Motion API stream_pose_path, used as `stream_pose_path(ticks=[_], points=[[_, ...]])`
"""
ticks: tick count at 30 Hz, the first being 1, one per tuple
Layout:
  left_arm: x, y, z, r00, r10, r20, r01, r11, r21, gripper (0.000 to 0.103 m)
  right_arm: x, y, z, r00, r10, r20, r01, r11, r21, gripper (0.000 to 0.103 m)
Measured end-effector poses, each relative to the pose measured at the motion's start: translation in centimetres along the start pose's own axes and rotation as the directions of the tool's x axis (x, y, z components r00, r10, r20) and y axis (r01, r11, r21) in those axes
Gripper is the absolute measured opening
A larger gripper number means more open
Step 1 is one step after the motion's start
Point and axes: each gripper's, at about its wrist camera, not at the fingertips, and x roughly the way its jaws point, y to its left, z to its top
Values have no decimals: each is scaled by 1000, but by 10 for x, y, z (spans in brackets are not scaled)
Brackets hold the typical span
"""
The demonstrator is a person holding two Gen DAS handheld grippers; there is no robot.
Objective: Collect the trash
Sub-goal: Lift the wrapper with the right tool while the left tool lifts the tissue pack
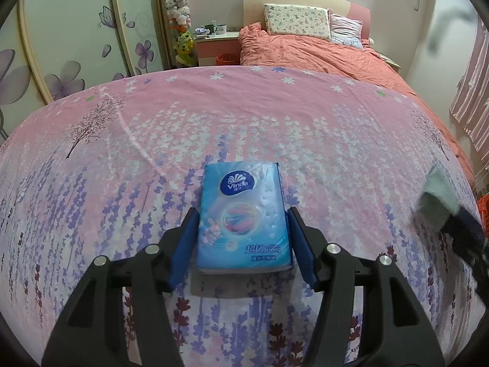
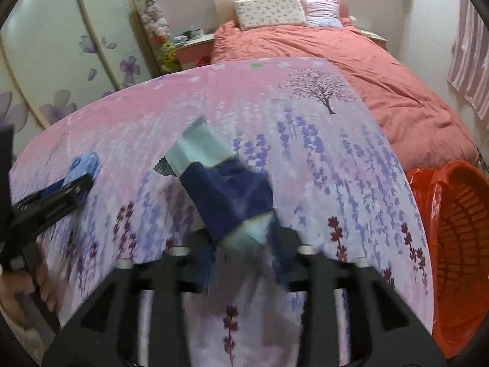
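A blue tissue pack [image 1: 241, 214] lies on the pink and lavender flowered cloth [image 1: 122, 153]. My left gripper [image 1: 241, 211] straddles it, both blue pads against its long sides. The right wrist view shows the same pack [image 2: 82, 165] and left gripper [image 2: 52, 202] at the far left. A crumpled navy and pale-green wrapper [image 2: 220, 183] has its lower end between the fingers of my right gripper [image 2: 247, 241]. These fingers are blurred, so contact is unclear. The wrapper [image 1: 437, 189] also shows, smeared, at the right edge of the left wrist view.
An orange basket [image 2: 458, 229] lined with a red bag stands low at the right, beside the cloth's edge. Behind it is a bed with a salmon quilt [image 2: 366, 70] and pillows. A hand [image 2: 18, 290] shows at lower left. A nightstand with mugs [image 1: 217, 30] stands far back.
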Motion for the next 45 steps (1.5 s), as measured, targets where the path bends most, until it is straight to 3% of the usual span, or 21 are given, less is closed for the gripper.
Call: stream_pose_path(ticks=[1, 8, 12, 15, 21, 26, 31, 45], points=[[0, 0, 0, 1000, 0, 0, 0, 1000, 0, 58, -3, 1, 0, 1000, -6, 21, 6, 1000, -12, 69], [0, 0, 0, 1000, -1, 0, 1, 1000, 0, 58, 11, 5, 16, 999, -6, 35, 7, 1000, -25, 69], [0, 0, 0, 1000, -2, 0, 2, 1000, 0, 59, 26, 8, 15, 1000, 23, -13, -24, 999, -25, 45], [0, 0, 0, 1000, -2, 0, 2, 1000, -1, 59, 23, 11, 12, 1000, 2, 18, -1, 999, -35, 34], [0, 0, 0, 1000, -3, 0, 3, 1000, -1, 60, 18, 2, 6, 992, -110, 55, 110, 994, 2, 27], [0, -1, 0, 1000, -11, 0, 11, 1000, -1, 63, 21, 0, 6, 992, -117, 41, 116, 993, 17, 27], [-1, 4, -2, 997, -79, 13, 80, 996, -27, 69, 22, -8, 4, 995, -95, 34, 93, 994, 50, 29], [4, -17, -1, 1000, -17, 1, 17, 999, 38, 63, 21, -6, 7, 995, -94, 32, 93, 995, 45, 31]])
